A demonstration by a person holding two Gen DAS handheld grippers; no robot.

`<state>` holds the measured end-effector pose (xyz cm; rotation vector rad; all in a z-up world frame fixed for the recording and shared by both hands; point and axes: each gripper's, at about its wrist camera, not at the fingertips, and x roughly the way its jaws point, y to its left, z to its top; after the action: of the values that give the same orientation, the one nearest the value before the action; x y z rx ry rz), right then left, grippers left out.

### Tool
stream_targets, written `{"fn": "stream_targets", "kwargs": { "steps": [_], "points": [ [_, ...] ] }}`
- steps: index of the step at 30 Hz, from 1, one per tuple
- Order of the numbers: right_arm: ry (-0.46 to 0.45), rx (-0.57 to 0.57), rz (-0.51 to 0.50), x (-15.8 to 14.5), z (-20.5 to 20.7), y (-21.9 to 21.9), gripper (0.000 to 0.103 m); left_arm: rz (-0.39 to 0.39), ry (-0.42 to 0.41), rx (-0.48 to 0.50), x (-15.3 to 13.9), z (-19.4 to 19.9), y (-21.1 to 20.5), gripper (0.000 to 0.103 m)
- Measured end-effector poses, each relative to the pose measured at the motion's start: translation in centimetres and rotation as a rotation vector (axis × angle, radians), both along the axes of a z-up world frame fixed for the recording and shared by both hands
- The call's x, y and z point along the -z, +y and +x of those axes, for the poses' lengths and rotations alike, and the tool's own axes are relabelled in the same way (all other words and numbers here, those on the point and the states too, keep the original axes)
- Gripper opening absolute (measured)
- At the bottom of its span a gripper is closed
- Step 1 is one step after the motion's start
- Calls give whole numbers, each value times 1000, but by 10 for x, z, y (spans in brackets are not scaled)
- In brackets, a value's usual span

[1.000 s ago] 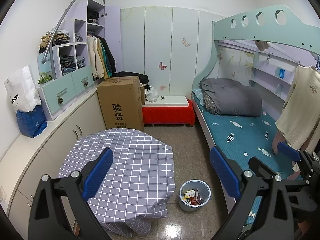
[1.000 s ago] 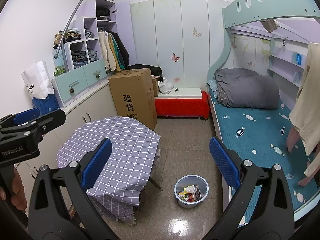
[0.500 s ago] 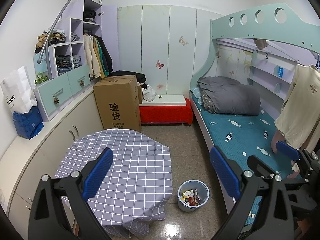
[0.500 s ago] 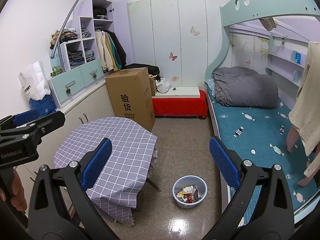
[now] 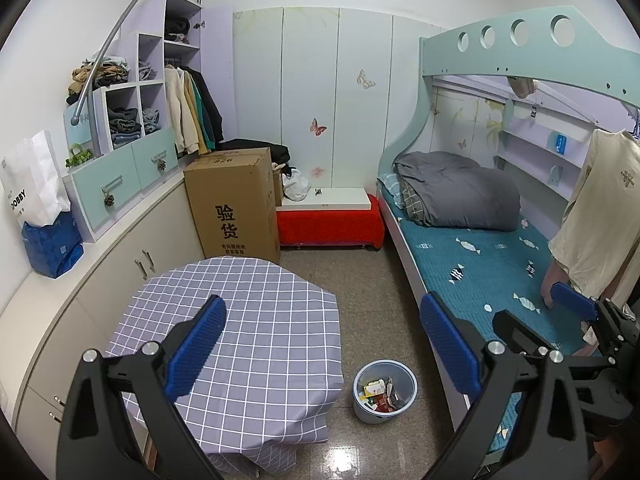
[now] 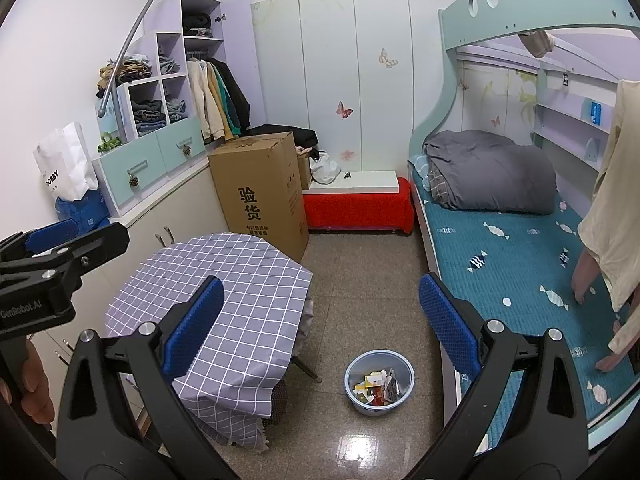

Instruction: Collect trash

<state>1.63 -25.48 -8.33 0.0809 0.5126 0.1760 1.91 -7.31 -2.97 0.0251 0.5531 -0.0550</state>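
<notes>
A small light-blue bin [image 5: 374,416] stands on the floor between the table and the bed, holding several wrappers and paper scraps [image 5: 380,394]. My left gripper [image 5: 322,350] is open and empty, held high over the table's right edge and the bin. My right gripper [image 6: 320,326] is also open and empty, above the same bin [image 6: 376,410] and its trash [image 6: 378,388]. The left gripper's body [image 6: 60,256] shows at the left edge of the right wrist view. A blue pad of the right gripper [image 5: 572,306] shows over the bed.
A table with a grey checked cloth [image 5: 248,320] fills the lower left. Behind it stand a tall cardboard box [image 5: 232,204], cabinets [image 5: 120,256] and a red-covered bench [image 5: 328,220]. A bunk bed with a teal mattress [image 5: 480,272] and grey duvet runs along the right. A person's hand [image 6: 584,280] rests on the mattress.
Both views have drifted only slightly, with the room sliding a little to the left. Both grippers have stayed open and empty.
</notes>
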Motion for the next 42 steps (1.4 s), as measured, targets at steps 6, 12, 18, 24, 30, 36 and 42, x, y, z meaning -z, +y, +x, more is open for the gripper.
{"fn": "stream_targets", "kwargs": {
  "steps": [6, 12, 18, 24, 30, 36, 42],
  "points": [
    [3, 1, -1, 1, 1, 0, 96, -1, 3, 2, 2, 2, -1, 96],
    [2, 0, 0, 1, 1, -1, 96, -2, 4, 1, 2, 2, -1, 96],
    [8, 0, 0, 2, 3, 0, 96, -1, 8, 1, 4, 3, -1, 96],
    [18, -2, 4, 6, 8, 2, 96, 3, 19, -3, 8, 11, 0, 96],
    [25, -4, 12, 8, 15, 2, 96, 10, 33, -7, 9, 17, -3, 96],
    [39, -11, 20, 12, 26, -2, 96, 16, 50, -12, 11, 27, -8, 96],
    [49, -18, 31, 15, 38, -7, 96, 25, 63, -21, 11, 37, -15, 96]
  ]
}}
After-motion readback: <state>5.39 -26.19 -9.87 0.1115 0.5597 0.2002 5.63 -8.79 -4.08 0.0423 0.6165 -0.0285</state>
